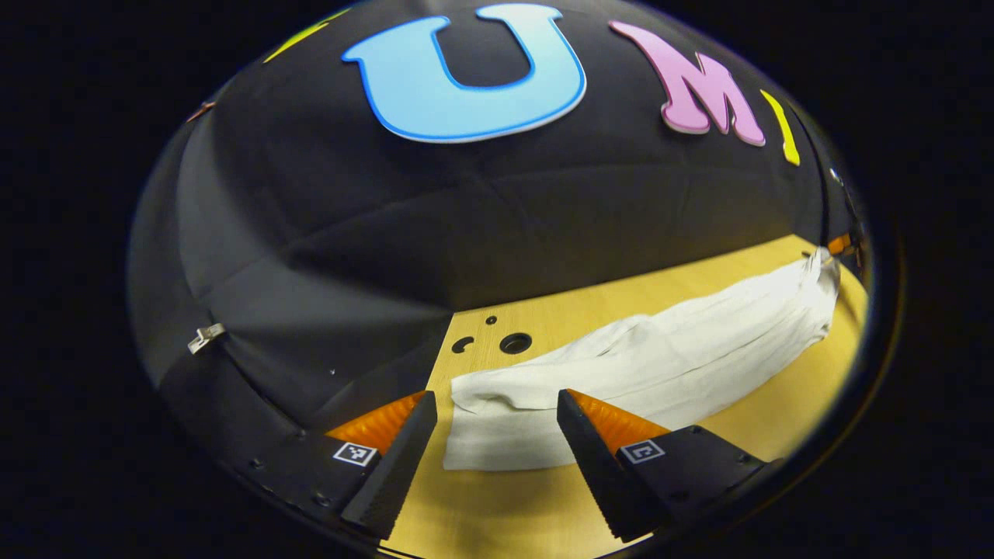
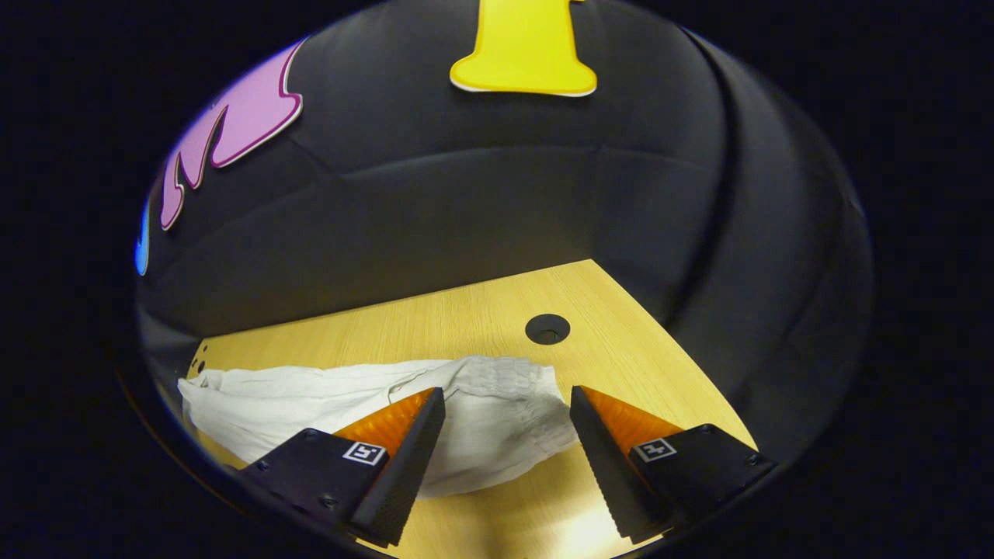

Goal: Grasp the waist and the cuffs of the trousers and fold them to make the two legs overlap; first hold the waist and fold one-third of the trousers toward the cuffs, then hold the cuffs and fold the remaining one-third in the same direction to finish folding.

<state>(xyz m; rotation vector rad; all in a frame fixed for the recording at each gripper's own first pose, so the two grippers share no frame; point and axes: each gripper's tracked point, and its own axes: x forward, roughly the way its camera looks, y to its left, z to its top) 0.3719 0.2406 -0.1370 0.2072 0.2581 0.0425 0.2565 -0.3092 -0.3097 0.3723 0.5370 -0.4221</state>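
Currently both the left gripper [image 1: 497, 423] and right gripper [image 2: 509, 423] stand wide, empty, above the white crumpled cotton trousers [image 1: 644, 365]. Risk: pinching only 1 layer leaves the 2 legs misaligned.

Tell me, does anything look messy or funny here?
A little. The white trousers lie rumpled on the wooden table, with wrinkles along the legs and a bunched waist. Nothing looks torn or spilled. Both grippers, left and right, are open.

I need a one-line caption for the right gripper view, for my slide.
Open right gripper poised over the gathered waist end of white trousers lying on a wooden table.
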